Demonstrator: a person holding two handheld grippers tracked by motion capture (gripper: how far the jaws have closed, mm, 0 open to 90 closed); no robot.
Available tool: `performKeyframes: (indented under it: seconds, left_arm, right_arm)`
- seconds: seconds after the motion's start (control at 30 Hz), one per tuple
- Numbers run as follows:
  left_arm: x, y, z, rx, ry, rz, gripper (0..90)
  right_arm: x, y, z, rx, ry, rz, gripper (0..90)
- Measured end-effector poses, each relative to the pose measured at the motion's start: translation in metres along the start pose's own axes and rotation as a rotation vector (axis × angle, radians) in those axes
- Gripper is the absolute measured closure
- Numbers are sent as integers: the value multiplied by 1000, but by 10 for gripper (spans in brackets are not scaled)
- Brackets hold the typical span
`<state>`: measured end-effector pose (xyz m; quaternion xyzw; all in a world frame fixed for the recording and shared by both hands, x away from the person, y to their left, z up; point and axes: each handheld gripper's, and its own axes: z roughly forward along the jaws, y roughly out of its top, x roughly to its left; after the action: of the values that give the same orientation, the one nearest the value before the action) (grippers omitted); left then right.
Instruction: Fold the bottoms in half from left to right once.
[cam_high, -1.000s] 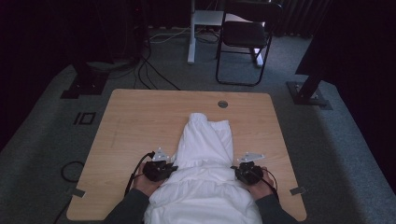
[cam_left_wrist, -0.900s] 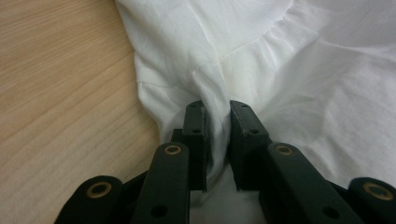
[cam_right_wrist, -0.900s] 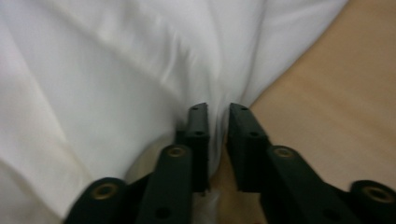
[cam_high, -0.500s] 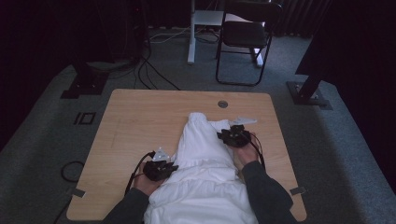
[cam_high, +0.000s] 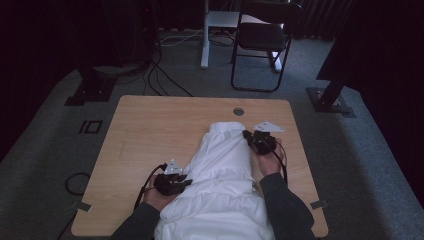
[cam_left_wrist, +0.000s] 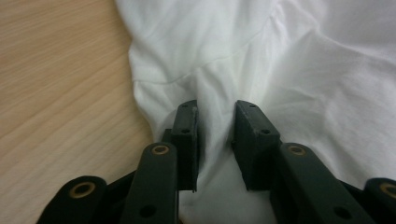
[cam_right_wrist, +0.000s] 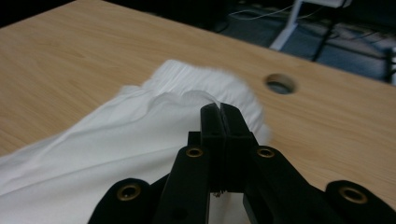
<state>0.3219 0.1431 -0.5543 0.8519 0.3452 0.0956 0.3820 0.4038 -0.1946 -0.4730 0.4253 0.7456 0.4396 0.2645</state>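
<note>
Wooden worktop (cam_high: 150, 135) carrying white garment (cam_high: 225, 165), lying lengthwise at centre. Left claw (cam_left_wrist: 215, 126) sitting slightly apart, having just been opening, cloth bunching between. Right claw (cam_right_wrist: 219, 114) pinching together on garment's far edge.

High view above, looking down; tool views close — all share white cloth (cam_high: 225, 165).

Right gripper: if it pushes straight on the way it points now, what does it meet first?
The right gripper would likely meet the garment's bunched far edge first, then bare table; depth there is hard to judge.
</note>
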Motion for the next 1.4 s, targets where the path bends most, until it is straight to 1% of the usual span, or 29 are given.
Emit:
performKeyframes:
  seconds: [0.03, 0.07, 0.13, 0.23, 0.27, 0.33, 0.37, 0.4, 0.43, 0.53, 0.6, 0.63, 0.67, 0.7, 0.73, 0.8, 0.87, 0.93, 0.97, 1.03, 1.07, 1.1, 1.13, 1.17, 1.23, 1.27, 1.33, 1.37, 1.4]
  left_arm:
    - [-2, 1, 1, 5, 3, 14, 701]
    - [-4, 2, 1, 12, 7, 23, 699]
    - [-6, 3, 1, 23, 6, 35, 696]
    - [-7, 4, 1, 39, -3, 46, 690]
    - [-7, 4, 0, 41, -8, 47, 685]
    - [-5, 6, -2, 48, -18, 48, 644]
    - [-1, 8, -6, 43, -25, 39, 592]
    - [4, 10, -10, 22, -39, 15, 546]
    - [9, 14, -16, -5, -35, 0, 537]
    - [20, 36, -32, -69, 21, -10, 513]
    - [25, 58, -33, -97, 44, -1, 492]
    - [27, 66, -30, -98, 53, 4, 483]
    - [31, 80, -22, -97, 64, 9, 467]
    - [31, 80, -22, -97, 64, 9, 453]
    - [35, 97, -4, -75, 76, 8, 453]
    - [39, 110, 19, -33, 100, 12, 433]
    - [42, 118, 45, 10, 82, 0, 441]
    - [45, 118, 67, 45, 75, -23, 480]
    - [45, 116, 76, 65, 78, -23, 501]
    - [44, 112, 85, 99, 91, -3, 550]
    - [44, 109, 87, 113, 95, 1, 607]
    - [44, 109, 87, 113, 95, 1, 669]
    - [46, 104, 83, 101, 60, -30, 669]
    - [45, 102, 80, 102, 52, -34, 797]
    - [41, 94, 74, 100, 48, -22, 821]
    - [38, 90, 71, 100, 47, -25, 825]
    - [27, 78, 62, 93, 46, -11, 826]
    - [23, 72, 56, 99, 44, 4, 827]
    - [18, 66, 51, 91, 42, 4, 826]
  right_arm:
    - [-4, -6, -1, 20, -19, -9, 893]
    - [-6, -14, 3, 48, -31, -11, 892]
    - [-11, -32, 18, 124, -50, 3, 891]
    - [-16, -57, 42, 223, -27, 62, 889]
    - [-15, -63, 47, 248, -22, 70, 887]
    - [-14, -67, 51, 245, -20, 74, 884]
    - [-14, -66, 51, 254, -20, 74, 882]
    - [-13, -65, 51, 262, -21, 64, 879]
    - [-13, -64, 51, 267, -21, 58, 878]
    - [-14, -63, 52, 274, -17, 60, 878]
    - [-14, -63, 52, 278, -14, 64, 878]
    - [-14, -63, 52, 280, -15, 63, 878]
    - [-14, -62, 53, 280, -16, 59, 878]
    - [-14, -62, 53, 280, -16, 59, 878]
    - [-13, -62, 53, 281, -20, 53, 878]
    - [-12, -62, 53, 283, -26, 40, 878]
    - [-12, -62, 53, 282, -24, 40, 878]
    - [-14, -62, 53, 281, -15, 45, 878]
    - [-14, -63, 53, 278, -10, 47, 878]
    - [-16, -63, 53, 276, -3, 49, 877]
    - [-15, -63, 52, 275, -3, 52, 877]
    - [-15, -63, 52, 275, -3, 52, 877]
    - [-15, -64, 52, 272, -5, 51, 877]
    - [-14, -65, 52, 265, -14, 49, 877]
    - [-10, -65, 51, 267, -20, 42, 877]
    - [-7, -65, 49, 270, -14, 41, 877]
    - [0, -68, 45, 276, -1, 26, 877]
    - [4, -69, 41, 276, 6, 20, 877]
    - [8, -72, 37, 276, 14, 10, 877]
